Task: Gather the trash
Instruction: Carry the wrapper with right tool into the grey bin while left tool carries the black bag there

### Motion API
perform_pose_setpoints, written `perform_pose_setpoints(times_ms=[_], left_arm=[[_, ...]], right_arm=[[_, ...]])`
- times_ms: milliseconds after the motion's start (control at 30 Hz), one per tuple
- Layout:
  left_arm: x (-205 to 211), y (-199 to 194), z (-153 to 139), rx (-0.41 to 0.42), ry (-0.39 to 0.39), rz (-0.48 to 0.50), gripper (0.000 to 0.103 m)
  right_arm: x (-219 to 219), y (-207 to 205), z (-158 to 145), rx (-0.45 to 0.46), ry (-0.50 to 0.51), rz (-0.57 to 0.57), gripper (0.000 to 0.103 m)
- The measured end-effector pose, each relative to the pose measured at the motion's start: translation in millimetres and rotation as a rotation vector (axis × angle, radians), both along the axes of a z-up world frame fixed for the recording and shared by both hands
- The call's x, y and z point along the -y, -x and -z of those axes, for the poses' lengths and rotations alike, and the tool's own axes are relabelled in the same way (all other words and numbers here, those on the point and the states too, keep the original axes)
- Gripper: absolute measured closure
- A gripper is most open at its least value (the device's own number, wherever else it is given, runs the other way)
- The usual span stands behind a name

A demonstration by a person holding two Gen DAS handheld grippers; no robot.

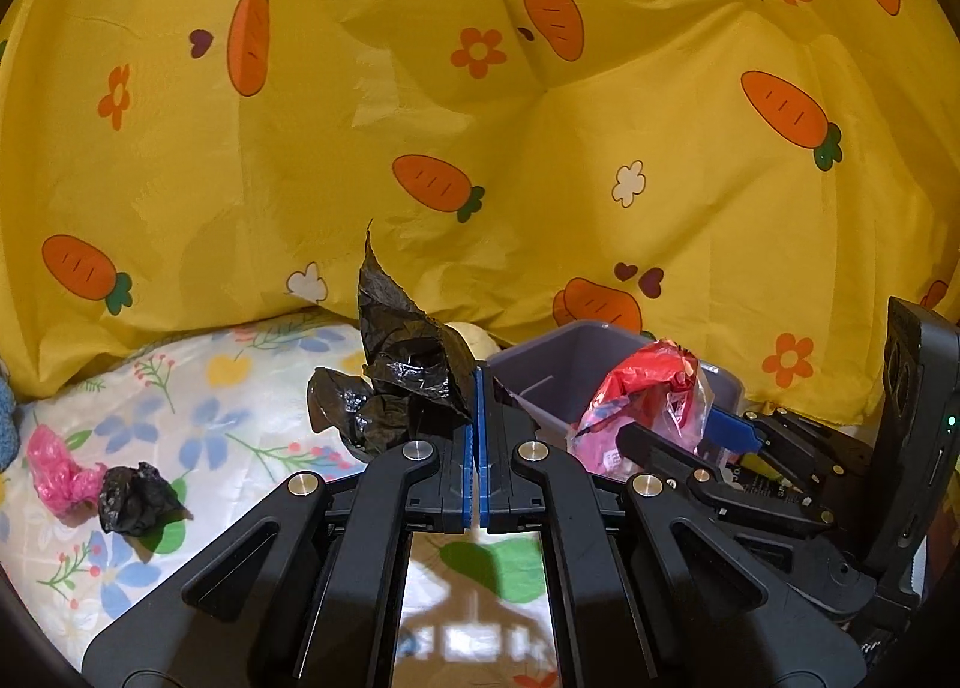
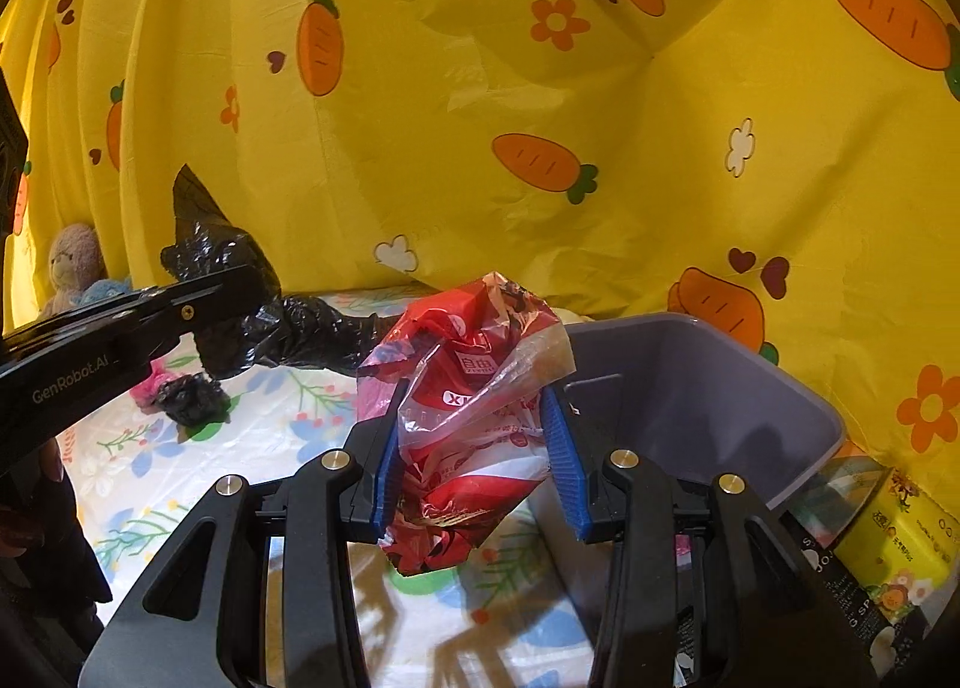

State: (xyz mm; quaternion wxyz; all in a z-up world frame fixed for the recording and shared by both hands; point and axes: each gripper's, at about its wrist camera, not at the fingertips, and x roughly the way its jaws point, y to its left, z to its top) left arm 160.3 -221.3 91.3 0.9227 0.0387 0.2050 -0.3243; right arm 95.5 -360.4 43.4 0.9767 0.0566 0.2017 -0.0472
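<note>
Here, grey bin [image 2: 720, 388] interior bare, left jaws clamping black bag [image 1: 408, 364], right jaws clamping red wrapper [image 2: 474, 388].

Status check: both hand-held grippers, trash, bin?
Left hand-held gripper shut on black bag. Right hand-held gripper shut on red wrapper beside grey bin. Pink and black scraps remain on sheet.

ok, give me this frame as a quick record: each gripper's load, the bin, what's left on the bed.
left gripper: shut on black plastic bag, held above the bed
right gripper: closed on red and clear wrapper, beside the bin
bin: grey, open; nothing visible inside from here
left on bedsheet: pink bag scrap, small black bag wad, touching each other
backdrop: yellow carrot-print cloth
</note>
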Motion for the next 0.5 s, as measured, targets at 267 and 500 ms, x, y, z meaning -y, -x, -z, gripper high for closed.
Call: perform_pose_setpoints(times_ms=[267, 500], left_arm=[[38, -15, -8, -0.014, 0.025, 0.088, 0.103], [77, -33, 4, -0.099, 0.040, 0.155, 0.103]], right_arm=[[49, -1, -2, -0.002, -0.005, 0.146, 0.060], [72, -7, 9, -0.044, -0.006, 0.201, 0.060]])
